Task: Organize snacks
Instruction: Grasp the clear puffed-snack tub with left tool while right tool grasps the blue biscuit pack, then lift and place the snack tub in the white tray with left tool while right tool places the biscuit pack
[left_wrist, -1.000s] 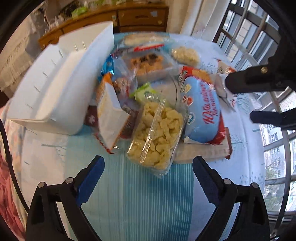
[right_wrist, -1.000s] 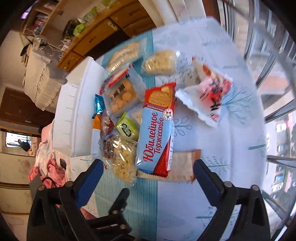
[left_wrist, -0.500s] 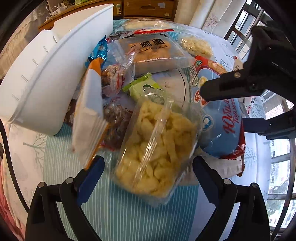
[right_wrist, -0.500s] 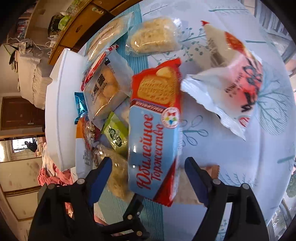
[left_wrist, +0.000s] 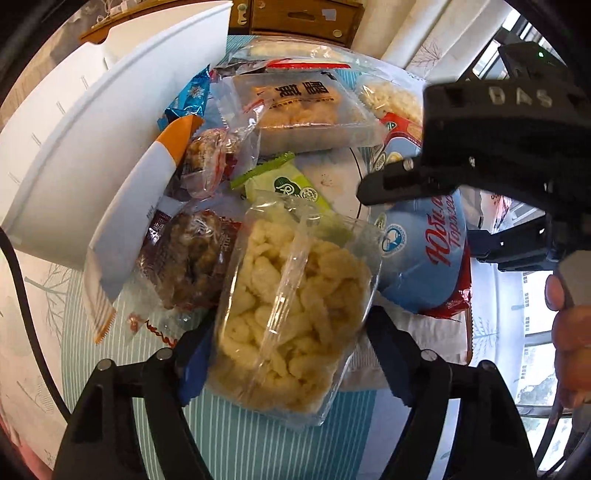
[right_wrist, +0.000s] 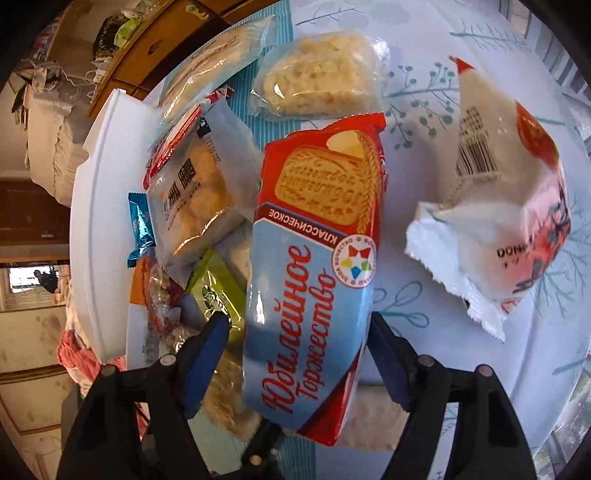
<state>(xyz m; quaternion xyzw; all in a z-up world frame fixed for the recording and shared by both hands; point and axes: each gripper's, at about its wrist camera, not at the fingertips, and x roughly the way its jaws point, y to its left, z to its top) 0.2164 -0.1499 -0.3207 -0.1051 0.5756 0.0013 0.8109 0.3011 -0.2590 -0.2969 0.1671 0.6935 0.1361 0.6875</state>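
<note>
My left gripper (left_wrist: 291, 332) has its fingers against both sides of a clear bag of pale puffed snacks (left_wrist: 291, 310) at the near edge of the snack pile. My right gripper (right_wrist: 295, 332) has its fingers against both sides of the blue and red biscuit pack (right_wrist: 314, 258), which also shows in the left wrist view (left_wrist: 424, 254) under the right gripper's black body. A white bin (left_wrist: 92, 140) lies to the left of the pile, and it also shows in the right wrist view (right_wrist: 99, 221).
Other snacks lie on the table: a clear pack of cakes (left_wrist: 299, 107), a green packet (left_wrist: 288, 184), a brown nut bar (left_wrist: 192, 258), a white and orange pack (left_wrist: 129, 221), a white and red bag (right_wrist: 498, 206), a rice cake pack (right_wrist: 317, 77). A wooden dresser (left_wrist: 295, 18) stands behind.
Both grippers moved forward and down onto the pile. The left fingers narrowed around the puffed snack bag. The right fingers narrowed around the biscuit pack.
</note>
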